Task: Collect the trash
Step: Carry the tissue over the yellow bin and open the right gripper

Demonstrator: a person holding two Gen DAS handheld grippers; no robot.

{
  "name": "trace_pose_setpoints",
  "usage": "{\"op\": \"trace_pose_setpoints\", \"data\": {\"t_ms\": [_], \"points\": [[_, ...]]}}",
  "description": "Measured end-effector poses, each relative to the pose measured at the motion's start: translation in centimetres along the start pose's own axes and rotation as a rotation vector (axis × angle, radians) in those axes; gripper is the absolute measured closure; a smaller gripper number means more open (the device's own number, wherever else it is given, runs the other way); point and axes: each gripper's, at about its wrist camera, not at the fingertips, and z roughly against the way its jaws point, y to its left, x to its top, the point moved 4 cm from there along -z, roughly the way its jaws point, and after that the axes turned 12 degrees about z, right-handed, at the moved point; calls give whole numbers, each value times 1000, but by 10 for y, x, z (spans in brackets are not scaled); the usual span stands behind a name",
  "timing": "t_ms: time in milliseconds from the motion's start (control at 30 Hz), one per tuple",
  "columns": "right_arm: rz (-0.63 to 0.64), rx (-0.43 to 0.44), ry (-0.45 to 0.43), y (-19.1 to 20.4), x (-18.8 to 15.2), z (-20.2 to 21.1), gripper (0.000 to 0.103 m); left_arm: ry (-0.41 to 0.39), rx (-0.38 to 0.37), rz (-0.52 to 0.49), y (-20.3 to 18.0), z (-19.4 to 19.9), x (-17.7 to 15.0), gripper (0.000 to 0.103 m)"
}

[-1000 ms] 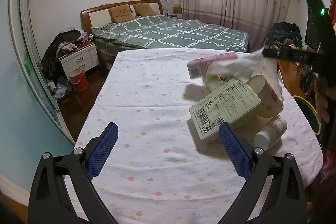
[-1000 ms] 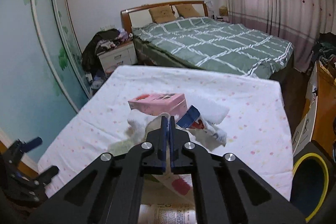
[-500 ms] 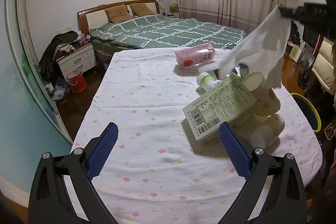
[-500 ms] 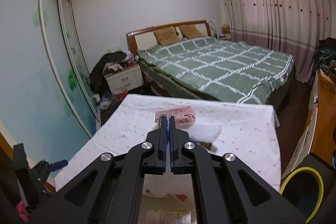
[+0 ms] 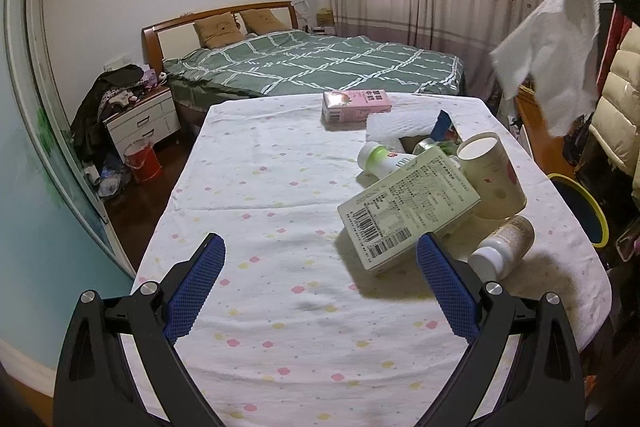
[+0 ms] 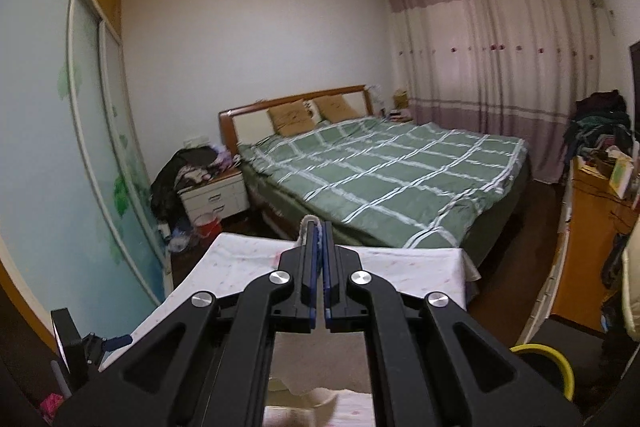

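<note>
Our left gripper (image 5: 318, 279) hovers wide apart and empty over the flower-dotted white tablecloth (image 5: 256, 195), the pale green barcode carton (image 5: 408, 213) just right of it. Far right, our right gripper (image 6: 318, 239) clamps the white paper tissue (image 5: 556, 43) above the yellow-rimmed bin (image 5: 588, 205), the likely drop.

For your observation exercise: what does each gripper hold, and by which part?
The right gripper pinches the white tissue by its top corner; the rest hangs free. The left gripper holds nothing.

Dotted-cloth table (image 5: 280, 211); pink carton (image 5: 354, 104), green box (image 5: 408, 211), bottles, cup (image 5: 492, 175)
</note>
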Motion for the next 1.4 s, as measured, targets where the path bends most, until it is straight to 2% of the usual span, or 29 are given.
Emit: {"op": "trace_pose_setpoints", "data": {"t_ms": [133,300,467,767,800,833,900,933,1100,1400], "points": [[-27,-76,-14,-35,1,22,101,-7,-9,-10,-6,2,0,8],[-79,-171,33,-82,-20,33,101,-9,-23,-28,-17,5,0,8],[-160,-272,135,-134,-73,29,101,-6,-37,-50,-31,5,-1,8],[-350,-426,350,-225,-194,1,101,14,-72,-92,-54,2,-5,8],[-363,-442,375,-233,-205,-2,98,15,-75,-96,-56,2,-5,8],[-371,-452,397,-238,-214,-5,96,16,-78,-99,-59,1,-5,8],[-390,-482,424,-247,-232,-8,78,20,-86,-106,-64,0,-6,8],[-391,-496,441,-250,-241,-9,75,20,-89,-111,-66,0,-6,8],[-416,-494,461,-250,-259,-8,73,23,-115,-151,-80,-1,-12,8],[-402,-435,424,-226,-256,1,69,96,-197,-207,-109,-24,-37,8]]}}
